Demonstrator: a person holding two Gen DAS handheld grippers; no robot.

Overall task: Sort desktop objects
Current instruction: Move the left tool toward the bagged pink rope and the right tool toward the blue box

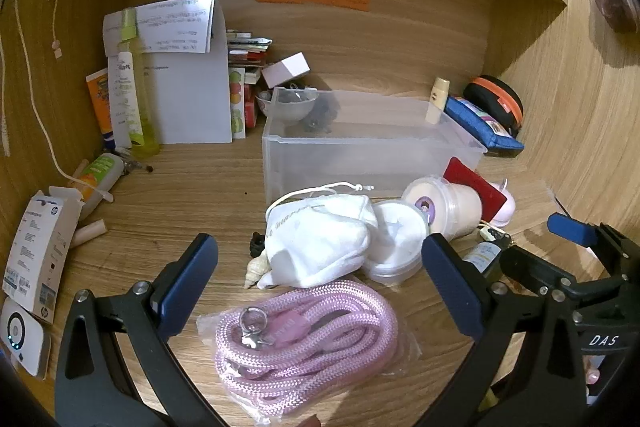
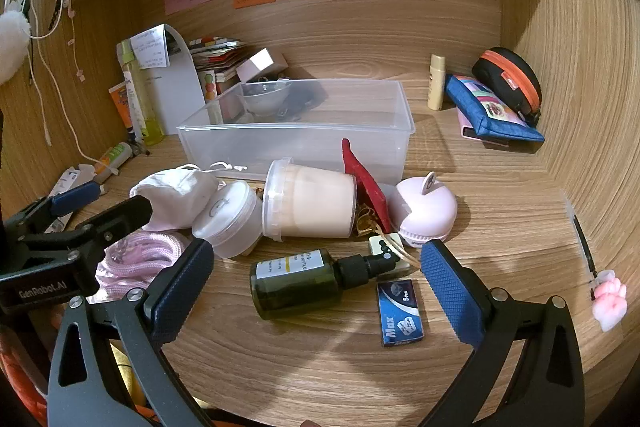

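Note:
A clear plastic bin [image 1: 360,151] [image 2: 296,139] stands on the desk behind a pile of small things. My left gripper [image 1: 320,287] is open and empty above a bagged pink rope [image 1: 304,343] and a white cloth pouch [image 1: 320,243]. My right gripper [image 2: 316,287] is open and empty around a dark green spray bottle [image 2: 300,279] lying on its side, with a blue razor-blade box [image 2: 400,313] beside it. A cream tub [image 2: 312,201], a small white tub [image 2: 230,221], a red card [image 2: 366,183] and a pink round device [image 2: 424,213] lie in front of the bin.
Papers, bottles and tubes [image 1: 128,95] stand at the back left. A blue pouch [image 2: 492,111] and a black-orange case [image 2: 508,79] lie at the back right. A white box [image 1: 36,259] lies at the left. A pink paw charm [image 2: 610,301] lies at the right.

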